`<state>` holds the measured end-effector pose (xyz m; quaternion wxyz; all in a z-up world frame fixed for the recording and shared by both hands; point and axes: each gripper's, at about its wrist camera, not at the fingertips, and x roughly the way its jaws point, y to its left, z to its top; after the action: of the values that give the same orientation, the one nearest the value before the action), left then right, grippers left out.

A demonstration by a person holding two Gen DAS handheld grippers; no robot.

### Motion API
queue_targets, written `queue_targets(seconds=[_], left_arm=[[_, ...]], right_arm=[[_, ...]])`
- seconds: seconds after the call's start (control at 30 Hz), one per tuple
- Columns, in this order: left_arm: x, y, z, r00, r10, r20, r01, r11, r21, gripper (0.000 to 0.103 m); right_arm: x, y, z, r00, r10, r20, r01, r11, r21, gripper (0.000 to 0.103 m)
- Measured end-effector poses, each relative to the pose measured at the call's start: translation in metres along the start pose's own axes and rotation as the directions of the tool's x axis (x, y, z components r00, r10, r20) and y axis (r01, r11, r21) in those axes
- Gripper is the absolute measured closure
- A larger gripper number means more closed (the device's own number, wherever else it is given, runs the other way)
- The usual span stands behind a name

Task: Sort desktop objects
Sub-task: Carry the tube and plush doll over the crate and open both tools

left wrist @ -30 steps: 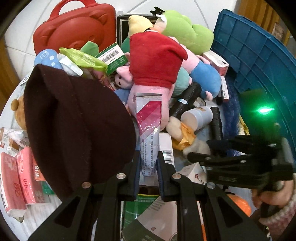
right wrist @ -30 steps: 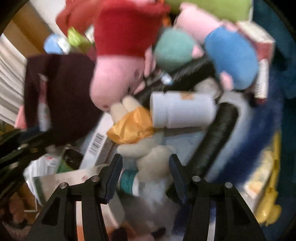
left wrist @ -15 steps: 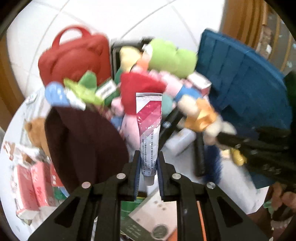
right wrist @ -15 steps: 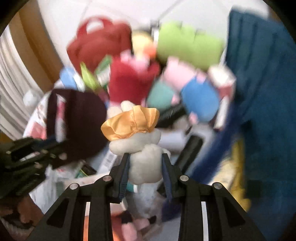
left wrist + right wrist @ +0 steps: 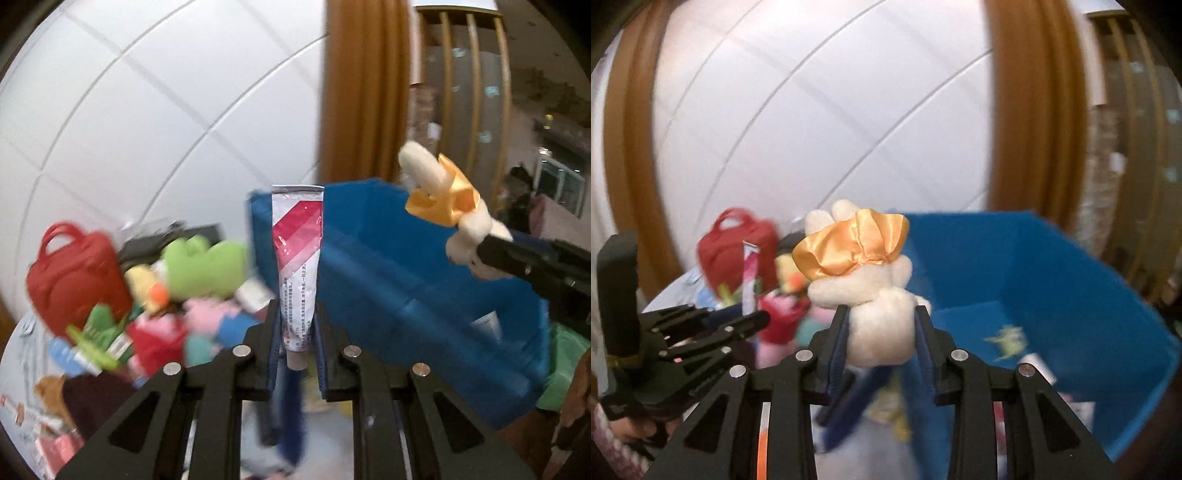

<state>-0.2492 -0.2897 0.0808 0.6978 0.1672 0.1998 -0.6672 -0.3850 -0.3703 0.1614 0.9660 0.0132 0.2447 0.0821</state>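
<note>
left gripper (image 5: 296, 334) grasps tube (image 5: 297, 258) (upright); right gripper (image 5: 882, 332) clenches plush toy (image 5: 875, 295).

Wrist views forward, close — sharing blue bin (image 5: 388, 266)

One toothpaste tube (image 5: 297, 254), one cream plush toy (image 5: 877, 295), one red bag (image 5: 75, 282), one blue crate (image 5: 1052, 295), two grippers.

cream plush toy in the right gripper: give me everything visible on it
The cream plush toy is small, soft and fuzzy, with stubby rounded limbs or ears at the top and a shiny orange satin bow gathered around its upper part. The right gripper is shut on its lower body, one pad pressing each side. It is held upright, lifted clear of the pile, in front of the blue bin. No face is visible.
</note>
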Motion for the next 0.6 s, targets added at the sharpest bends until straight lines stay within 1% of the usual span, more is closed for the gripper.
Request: queue_targets(seconds=[0.1,0.2,0.3,0.33,0.4,0.5,0.6], left_arm=[[0.006,-0.05,0.02,0.999,-0.04,0.017,0.04,0.998,0.048,0.087],[0.016,-0.098,0.032,0.997,-0.077,0.011,0.076,0.993,0.087,0.087],[0.034,-0.142,0.042,0.996,-0.087,-0.015,0.088,0.988,0.13,0.087],[0.041,-0.156,0.045,0.996,-0.088,-0.03,0.092,0.985,0.144,0.087],[0.057,-0.181,0.048,0.994,-0.087,-0.072,0.098,0.98,0.171,0.087],[0.083,-0.204,0.05,0.988,-0.077,-0.137,0.104,0.974,0.203,0.087],[0.096,-0.221,0.048,0.982,-0.058,-0.178,0.098,0.969,0.228,0.087]], right_arm=[[-0.017,-0.039,0.002,0.996,-0.081,0.021,0.081,0.997,0.021,0.07],[-0.025,-0.077,0.001,0.988,-0.152,0.021,0.151,0.988,0.031,0.069],[-0.027,-0.116,-0.004,0.983,-0.184,0.004,0.184,0.982,0.046,0.069],[-0.03,-0.131,-0.006,0.981,-0.192,-0.003,0.192,0.98,0.05,0.069],[-0.021,-0.154,-0.012,0.978,-0.204,-0.03,0.206,0.977,0.055,0.069],[-0.013,-0.189,-0.019,0.973,-0.219,-0.07,0.224,0.973,0.057,0.069],[-0.002,-0.213,-0.029,0.972,-0.213,-0.103,0.22,0.973,0.067,0.069]])
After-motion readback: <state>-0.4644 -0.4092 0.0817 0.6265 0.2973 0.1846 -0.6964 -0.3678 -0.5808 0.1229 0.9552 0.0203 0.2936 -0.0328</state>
